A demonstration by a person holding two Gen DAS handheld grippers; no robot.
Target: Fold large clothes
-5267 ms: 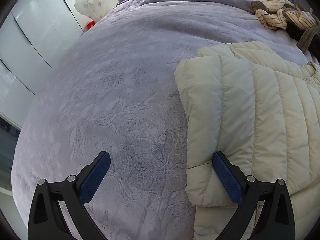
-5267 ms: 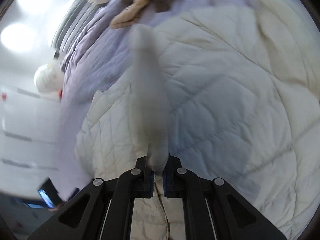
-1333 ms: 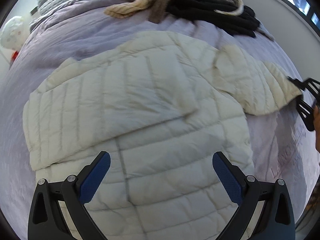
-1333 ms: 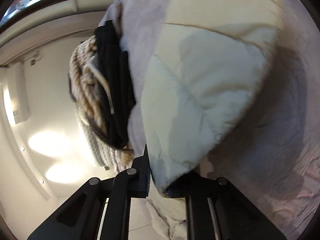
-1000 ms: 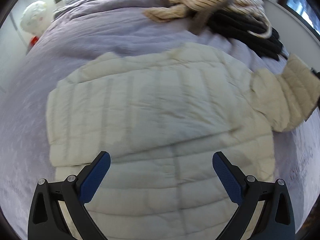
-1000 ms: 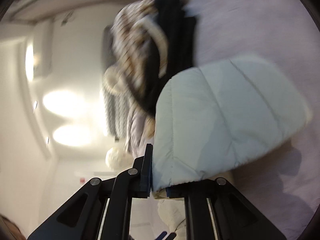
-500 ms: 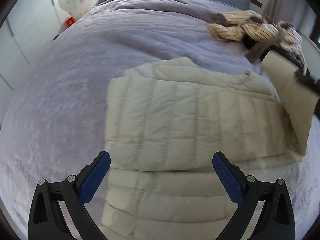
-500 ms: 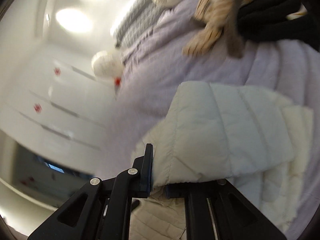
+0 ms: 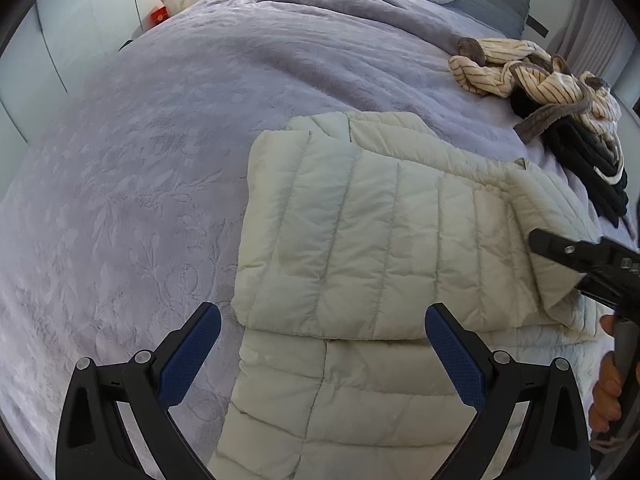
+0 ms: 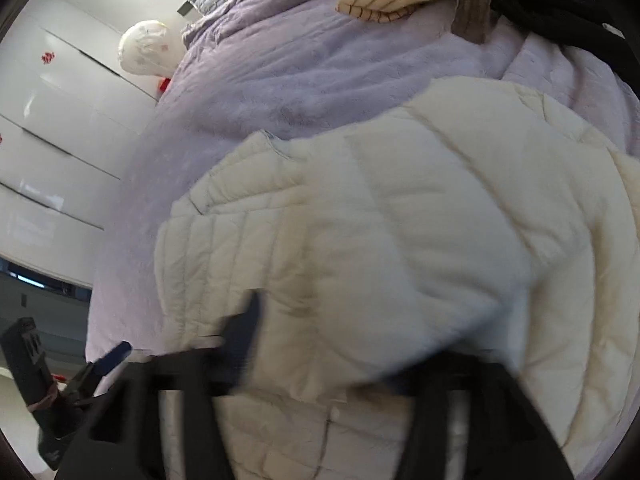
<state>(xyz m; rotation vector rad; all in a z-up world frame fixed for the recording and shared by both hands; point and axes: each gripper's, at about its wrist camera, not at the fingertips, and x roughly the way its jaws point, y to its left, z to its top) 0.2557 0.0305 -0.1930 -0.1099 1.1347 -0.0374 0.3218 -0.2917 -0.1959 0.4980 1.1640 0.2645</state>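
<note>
The jacket (image 9: 360, 248), a cream quilted puffer, lies on the bed (image 9: 140, 168), on its lilac cover, with one sleeve (image 9: 548, 216) laid across the body at the right side. The left gripper (image 9: 322, 354) hovers above the lower part of the jacket with its fingers (image 9: 188, 354) spread wide and nothing between them. The right gripper (image 10: 340, 340) has just been opening its fingers; the sleeve end sits between them, and the pads no longer appear to press on it, though the right wrist view is blurred. Handling judgement: the garment is light, soft and springy. The padded panels will puff back up after a fold, and the smooth shell is likely to slide on itself. Pinch a stitched seam, a hem or a cuff rather than the middle of a padded panel, since thin edges give the pads a firmer hold. For the next fold, take the hem corners, one per gripper, and press the fold flat afterwards. A striped garment (image 9: 532, 72) and dark clothes (image 9: 588, 156) lie near the bed's far right edge, apart from the jacket.
</note>
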